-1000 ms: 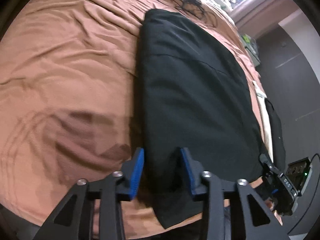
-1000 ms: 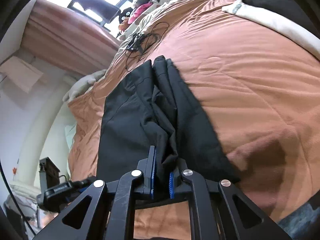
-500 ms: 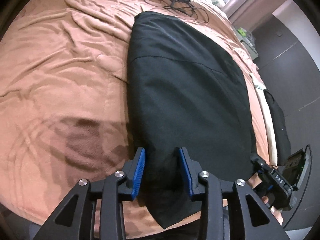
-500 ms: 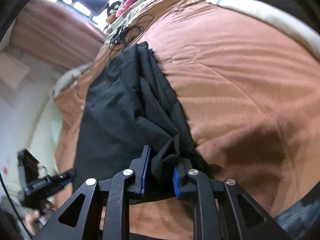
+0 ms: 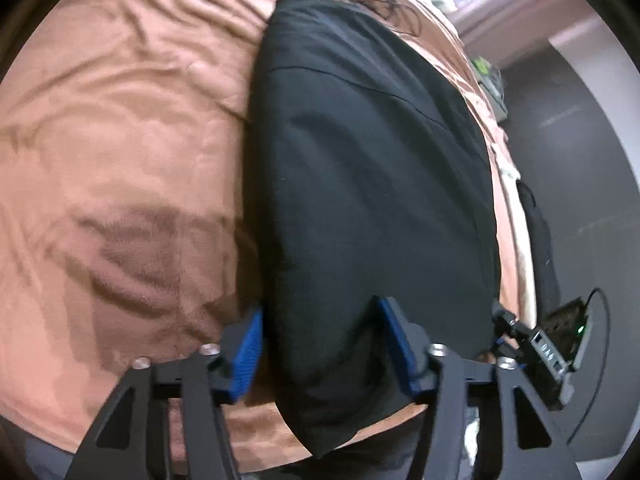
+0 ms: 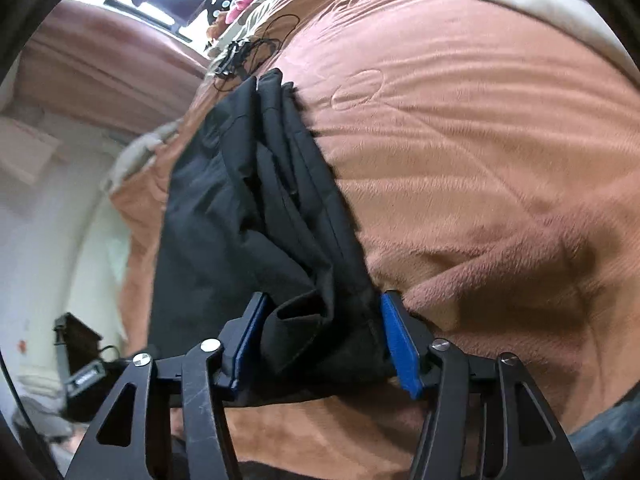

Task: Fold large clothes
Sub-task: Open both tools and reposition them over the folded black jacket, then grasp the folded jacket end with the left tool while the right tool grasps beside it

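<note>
Both grippers angle down over the long black folded garment [image 5: 368, 184] on the brown fleece bed cover [image 5: 112, 128]. The left gripper [image 5: 320, 344] and right gripper [image 6: 320, 340] straddle its near end, jaws opening, released.

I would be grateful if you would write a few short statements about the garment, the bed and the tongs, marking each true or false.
1. The black garment lies on a brown blanket. True.
2. The garment is white. False: it is black.
3. Garment fabric lies between the blue pads of the right tongs. True; the jaws are opening.
4. A tangle of black cable lies beyond the garment's far end. True.
5. The left tongs are over bare floor. False: they are over the garment's near end, jaws opening.
</note>
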Motion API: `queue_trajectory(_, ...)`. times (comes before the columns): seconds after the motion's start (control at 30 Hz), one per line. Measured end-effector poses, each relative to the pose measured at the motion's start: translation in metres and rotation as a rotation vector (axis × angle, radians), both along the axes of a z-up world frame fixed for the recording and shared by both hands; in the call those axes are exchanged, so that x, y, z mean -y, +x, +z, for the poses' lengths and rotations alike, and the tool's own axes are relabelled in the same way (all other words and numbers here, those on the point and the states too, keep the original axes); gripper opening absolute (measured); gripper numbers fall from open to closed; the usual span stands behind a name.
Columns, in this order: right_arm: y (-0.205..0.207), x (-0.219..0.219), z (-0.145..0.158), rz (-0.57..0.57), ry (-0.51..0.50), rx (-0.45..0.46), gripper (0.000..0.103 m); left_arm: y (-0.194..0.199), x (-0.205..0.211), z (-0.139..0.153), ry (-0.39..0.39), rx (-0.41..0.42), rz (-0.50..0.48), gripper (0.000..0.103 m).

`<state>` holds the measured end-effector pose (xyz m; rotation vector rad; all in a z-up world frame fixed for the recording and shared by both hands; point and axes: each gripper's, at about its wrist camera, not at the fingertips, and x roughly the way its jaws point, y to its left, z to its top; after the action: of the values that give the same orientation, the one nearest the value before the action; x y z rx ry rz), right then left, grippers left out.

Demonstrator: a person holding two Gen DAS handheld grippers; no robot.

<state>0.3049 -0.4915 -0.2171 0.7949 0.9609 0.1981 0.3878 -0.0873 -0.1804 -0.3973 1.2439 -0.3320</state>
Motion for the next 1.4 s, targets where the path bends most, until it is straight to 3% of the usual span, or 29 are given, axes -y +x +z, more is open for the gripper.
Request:
queue_trajectory(0.1,-0.006,-0.001,-0.001,0.023,0.062,0.010,0.033,0.000,0.006,0.013,0.051,0.024,-0.046,0.031)
queue_trajectory(0.23,-0.017,-0.008,0.005,0.042,0.102,0.024,0.027,0.000,0.002,0.029,0.086,0.056,-0.071,0.027)
queue_trajectory(0.33,-0.024,-0.022,0.003,0.097,0.203,0.030,0.027,-0.005,0.000,0.041,0.192,0.099,-0.106,0.026)
queue_trajectory(0.5,-0.039,-0.040,-0.006,0.190,0.206,0.006,0.028,-0.020,0.006,0.038,0.285,0.114,-0.212,0.026)
queue_trajectory(0.53,-0.041,-0.039,-0.006,0.200,0.193,0.002,0.033,-0.021,0.005,0.034,0.286,0.109,-0.223,0.027)
queue_trajectory(0.57,-0.041,-0.036,-0.006,0.206,0.182,-0.004,0.035,-0.020,0.002,0.031,0.282,0.099,-0.225,0.029)
queue_trajectory(0.63,-0.035,-0.031,-0.003,0.194,0.159,-0.023,0.050,-0.013,-0.008,0.028,0.236,0.067,-0.201,0.030)
queue_trajectory(0.77,-0.017,-0.022,0.011,0.181,0.101,-0.001,0.060,0.006,-0.028,0.028,0.141,0.025,-0.123,0.033)
queue_trajectory(0.83,-0.004,-0.020,0.017,0.191,0.091,0.005,0.070,0.017,-0.035,0.030,0.129,0.039,-0.086,0.036)
queue_trajectory(0.87,0.003,-0.018,0.020,0.191,0.086,0.010,0.073,0.021,-0.038,0.032,0.117,0.043,-0.076,0.042)
queue_trajectory(0.93,0.018,-0.014,0.025,0.190,0.076,0.027,0.083,0.032,-0.042,0.035,0.064,0.054,-0.052,0.066)
queue_trajectory(0.97,0.027,-0.012,0.026,0.192,0.077,0.035,0.084,0.038,-0.043,0.037,0.048,0.064,-0.041,0.078)
queue_trajectory(1.0,0.038,-0.009,0.024,0.196,0.085,0.036,0.084,0.045,-0.045,0.038,0.034,0.084,-0.027,0.080)
queue_trajectory(1.2,0.091,0.002,0.003,0.225,0.178,0.010,0.084,0.091,-0.049,0.021,-0.010,0.061,0.044,0.080)
queue_trajectory(1.4,0.126,0.003,-0.012,0.248,0.275,-0.006,0.084,0.121,-0.043,0.003,-0.039,0.036,0.028,0.080)
